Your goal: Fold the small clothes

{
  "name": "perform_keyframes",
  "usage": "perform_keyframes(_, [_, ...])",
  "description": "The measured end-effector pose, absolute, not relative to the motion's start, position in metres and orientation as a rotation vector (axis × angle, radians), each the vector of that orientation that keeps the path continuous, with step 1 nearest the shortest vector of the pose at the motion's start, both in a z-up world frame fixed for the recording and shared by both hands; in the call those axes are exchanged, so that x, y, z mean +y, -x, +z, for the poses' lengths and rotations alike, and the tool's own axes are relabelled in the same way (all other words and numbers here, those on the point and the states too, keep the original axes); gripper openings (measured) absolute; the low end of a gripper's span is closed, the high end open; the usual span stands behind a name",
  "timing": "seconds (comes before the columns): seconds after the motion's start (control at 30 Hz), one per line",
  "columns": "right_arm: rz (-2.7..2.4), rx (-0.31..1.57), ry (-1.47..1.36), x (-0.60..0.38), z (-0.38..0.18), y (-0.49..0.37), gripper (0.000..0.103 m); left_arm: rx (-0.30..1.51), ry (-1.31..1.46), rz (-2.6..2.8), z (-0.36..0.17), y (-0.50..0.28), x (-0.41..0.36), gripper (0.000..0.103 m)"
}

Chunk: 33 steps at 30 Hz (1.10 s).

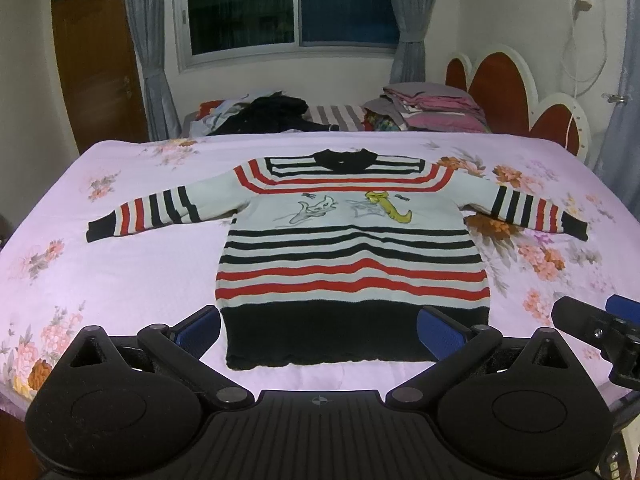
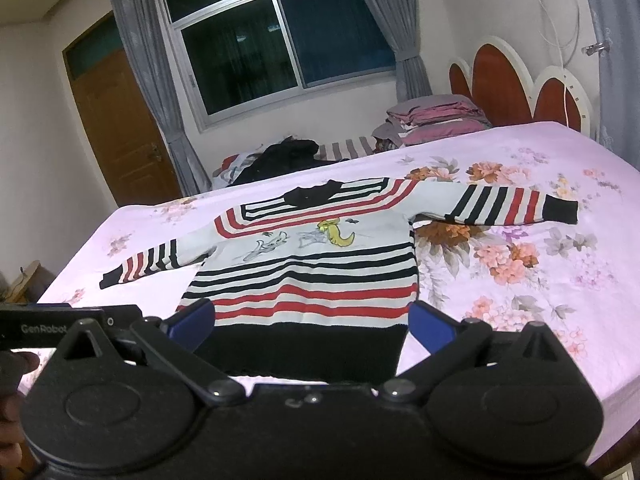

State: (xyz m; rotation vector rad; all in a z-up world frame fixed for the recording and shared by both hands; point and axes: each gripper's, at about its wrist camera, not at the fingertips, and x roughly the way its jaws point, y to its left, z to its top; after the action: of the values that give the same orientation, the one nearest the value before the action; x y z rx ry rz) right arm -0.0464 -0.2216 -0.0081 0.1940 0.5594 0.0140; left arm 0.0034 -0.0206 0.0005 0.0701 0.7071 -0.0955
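A small striped sweater (image 1: 352,256) in white, red and black, with cartoon figures on the chest, lies flat and face up on the pink floral bedsheet (image 1: 132,280), both sleeves spread out sideways. My left gripper (image 1: 318,330) is open, its blue pads (image 1: 200,330) standing either side of the black hem, just above the bed's near edge. The same sweater (image 2: 304,276) fills the middle of the right wrist view. There my right gripper (image 2: 312,326) is open too, hovering near the hem with nothing between its fingers. The right gripper (image 1: 600,328) also shows at the left view's right edge.
Behind the bed lie a dark heap of clothes (image 1: 276,114) and a stack of folded pink and grey bedding (image 1: 432,106). A red and white headboard (image 1: 520,84) stands at the right, a wooden door (image 1: 96,60) at the left. A hand (image 2: 12,368) holds the left gripper.
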Motion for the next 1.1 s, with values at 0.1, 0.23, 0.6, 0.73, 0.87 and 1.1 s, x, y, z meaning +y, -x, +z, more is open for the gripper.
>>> perform_keyframes(0.1, [0.013, 0.564, -0.192, -0.221, -0.009, 0.045, 0.103, 0.711, -0.067, -0.093, 0.001, -0.008, -0.017, 0.103])
perform_keyframes(0.23, [0.011, 0.566, -0.193, -0.219, -0.01, 0.044, 0.103, 0.713, -0.067, -0.092, 0.0, -0.011, -0.014, 0.103])
perform_keyframes(0.6, [0.004, 0.573, -0.194, -0.218, -0.013, 0.039, 0.103, 0.727, -0.064, -0.085, -0.003, -0.023, -0.007, 0.103])
perform_keyframes(0.73, [0.001, 0.573, -0.195, -0.218, -0.014, 0.037, 0.103, 0.735, -0.065, -0.087, -0.005, -0.029, -0.006, 0.103])
perform_keyframes(0.87, [-0.004, 0.577, -0.199, -0.218, -0.017, 0.032, 0.103, 0.742, -0.067, -0.089, -0.007, -0.035, -0.007, 0.103])
perform_keyframes(1.1, [-0.036, 0.596, -0.207, -0.219, -0.024, 0.012, 0.103, 0.764, -0.068, -0.088, -0.015, -0.056, -0.002, 0.103])
